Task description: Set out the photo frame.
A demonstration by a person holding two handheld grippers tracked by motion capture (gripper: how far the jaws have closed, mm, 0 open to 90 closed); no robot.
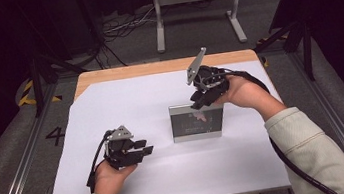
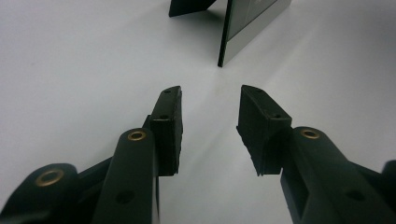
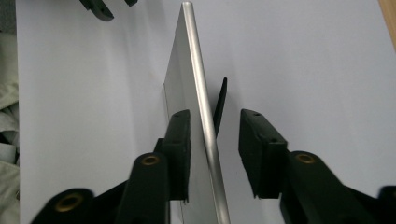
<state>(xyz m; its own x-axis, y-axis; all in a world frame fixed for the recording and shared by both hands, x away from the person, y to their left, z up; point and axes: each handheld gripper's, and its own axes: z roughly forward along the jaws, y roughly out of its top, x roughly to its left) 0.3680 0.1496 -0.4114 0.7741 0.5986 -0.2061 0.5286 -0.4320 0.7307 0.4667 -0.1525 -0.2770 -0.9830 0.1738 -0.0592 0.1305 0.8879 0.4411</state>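
A silver picture frame [image 1: 198,122] stands upright on the white sheet [image 1: 125,103] that covers the tabletop [image 1: 156,68], somewhat toward the right edge and roughly midway between the far and near edges, propped by a black easel leg [image 3: 219,106] at its back. The right tongs [image 1: 200,104] come down over the frame's top edge, close to its right-hand corner as the high view shows it. In the right gripper view the jaws straddle that rim: the left pad [image 3: 180,140] lies against or just beside the front face, while the right pad [image 3: 254,144] stands clear of the back with a visible gap. The right tongs are therefore judged spread, with the frame between the jaws but not pinched. The left tongs [image 1: 142,148] are held level above the sheet toward the near-left corner, jaws spread and empty, pointing toward the frame's side edge [image 2: 223,42], which stands well apart from them. Assessment: the frame appears set on its stand and bears its own weight, so the placing looks essentially complete. Remaining, as far as can be judged: lift the right tongs away without tipping the frame. Whether the frame's position on the sheet is the intended one cannot be determined.
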